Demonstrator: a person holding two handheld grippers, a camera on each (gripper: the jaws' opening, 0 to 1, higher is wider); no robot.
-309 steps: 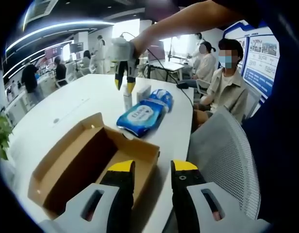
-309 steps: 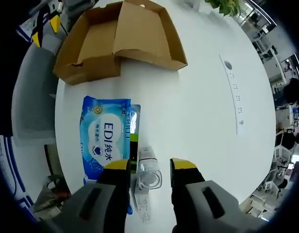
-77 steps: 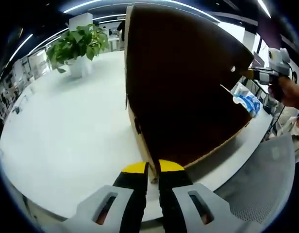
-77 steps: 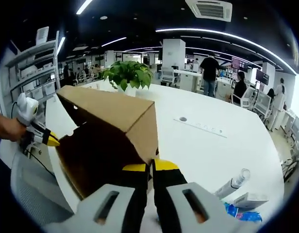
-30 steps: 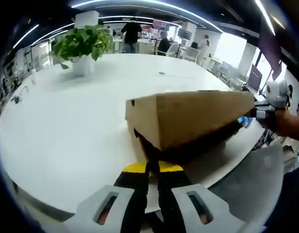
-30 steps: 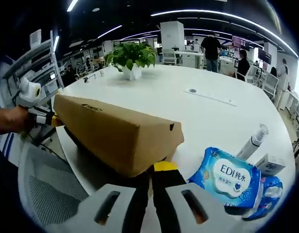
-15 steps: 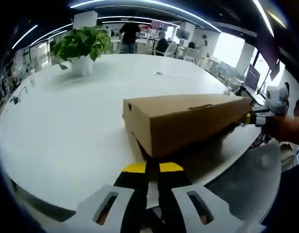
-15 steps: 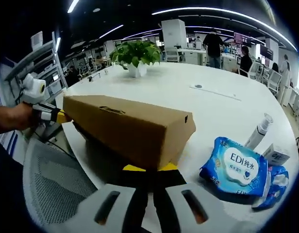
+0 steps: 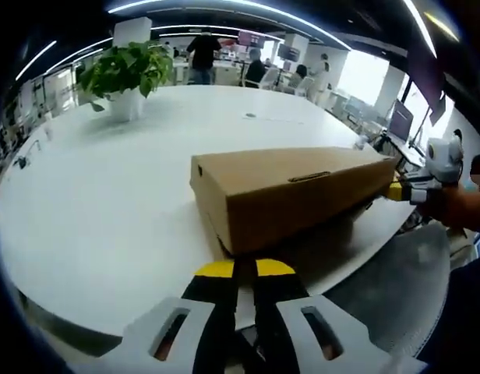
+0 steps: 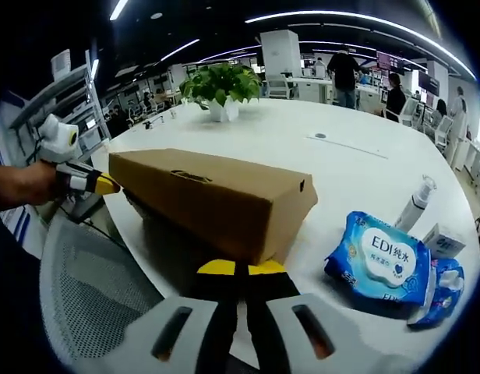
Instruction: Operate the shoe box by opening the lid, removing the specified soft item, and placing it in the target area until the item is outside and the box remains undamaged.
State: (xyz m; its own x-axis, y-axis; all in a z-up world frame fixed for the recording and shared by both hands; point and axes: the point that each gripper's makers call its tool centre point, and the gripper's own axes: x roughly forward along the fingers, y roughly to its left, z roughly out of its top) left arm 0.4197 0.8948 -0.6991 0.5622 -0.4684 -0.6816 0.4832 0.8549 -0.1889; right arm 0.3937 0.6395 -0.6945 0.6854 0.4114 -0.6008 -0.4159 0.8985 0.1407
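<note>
Both pairs of yellow-tipped jaws are pressed together: the left gripper and right gripper each pinch an end of the cardboard shoe box lid, down over the box on the white table. A blue wet-wipes pack lies near the box.

Bright, even office light from ceiling strip lights and windows. Mild glare on the white desk. Soft shadow beneath the cardboard box. Strong fisheye bending; edges blurred.
</note>
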